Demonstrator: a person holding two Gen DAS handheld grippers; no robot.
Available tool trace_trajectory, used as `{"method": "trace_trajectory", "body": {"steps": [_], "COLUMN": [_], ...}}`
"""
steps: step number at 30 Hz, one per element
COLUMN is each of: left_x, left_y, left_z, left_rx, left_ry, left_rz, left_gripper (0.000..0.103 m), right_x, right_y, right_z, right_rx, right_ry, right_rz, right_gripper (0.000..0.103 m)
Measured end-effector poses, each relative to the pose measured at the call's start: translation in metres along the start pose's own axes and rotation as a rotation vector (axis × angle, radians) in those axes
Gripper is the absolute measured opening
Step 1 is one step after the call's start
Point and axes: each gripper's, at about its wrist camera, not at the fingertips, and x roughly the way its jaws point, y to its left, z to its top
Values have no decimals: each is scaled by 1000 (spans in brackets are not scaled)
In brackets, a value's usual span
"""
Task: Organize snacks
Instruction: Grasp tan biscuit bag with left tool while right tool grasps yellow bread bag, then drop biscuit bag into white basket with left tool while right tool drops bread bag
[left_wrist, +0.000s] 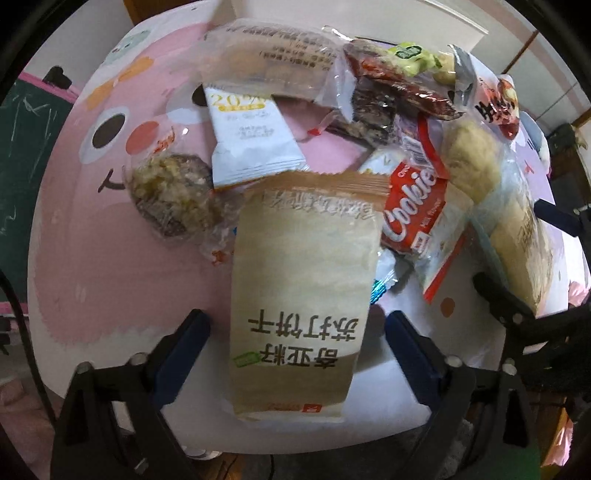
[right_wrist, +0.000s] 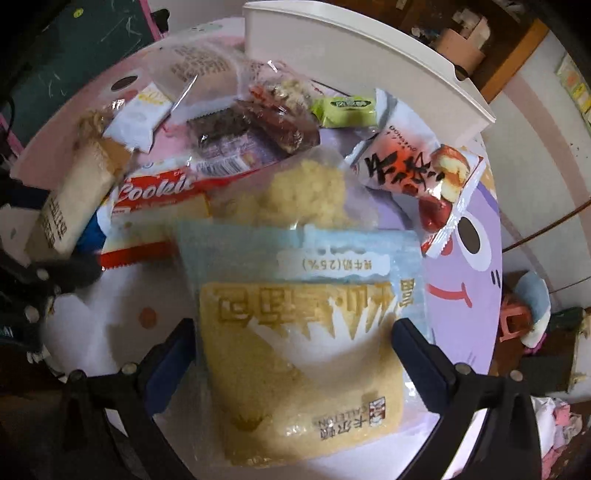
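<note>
A pile of wrapped snacks lies on a round cartoon-print table (left_wrist: 92, 221). My left gripper (left_wrist: 295, 328) is open, its fingers either side of a tan soda-cracker pack (left_wrist: 299, 295) without touching it. My right gripper (right_wrist: 295, 339) is open around a clear bread pack with a blue top (right_wrist: 295, 350); the same pack shows at the right of the left wrist view (left_wrist: 513, 236). A red Cookies pack (left_wrist: 410, 203) lies between the two; it also shows in the right wrist view (right_wrist: 159, 192).
Behind lie a white sachet (left_wrist: 251, 136), a nut cluster bar (left_wrist: 173, 195), a clear bread bag (left_wrist: 269, 59), dark date bars (right_wrist: 280, 122), a green candy (right_wrist: 343, 107) and a red date pack (right_wrist: 417, 170). A white tray (right_wrist: 369, 59) stands at the table's far edge.
</note>
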Motion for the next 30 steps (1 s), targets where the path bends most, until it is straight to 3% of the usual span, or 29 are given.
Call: {"method": "trace_trajectory", "body": {"steps": [2, 3, 4, 7, 12, 18, 23, 30], "left_x": [-9, -13, -15, -21, -36, -73, -129, -227], "left_y": [-6, -5, -6, -1, 1, -1, -12, -25], "left_z": [-2, -2, 0, 1, -1, 5, 14, 33], "left_rx": [19, 23, 20, -32, -52, -51, -23, 2], "left_ry": [-8, -14, -16, -5, -17, -64, -155, -329], "left_rz": [8, 8, -6, -58, -66, -52, -45, -50], "left_gripper": [71, 58, 53, 52, 52, 52, 52, 52], "right_x": [-1, -2, -3, -10, -34, -67, -113, -177], "right_y": [-3, -4, -6, -8, -13, -42, -70, -82], "right_z": [1, 1, 4, 11, 17, 25, 28, 39], "right_rx": [12, 16, 13, -1, 25, 149, 257, 244], "right_ry": [1, 3, 2, -11, -35, -66, -148, -273], "right_rz": [-1, 1, 9, 20, 74, 219, 343, 392], "right_gripper": [94, 90, 87, 68, 25, 15, 12, 11]}}
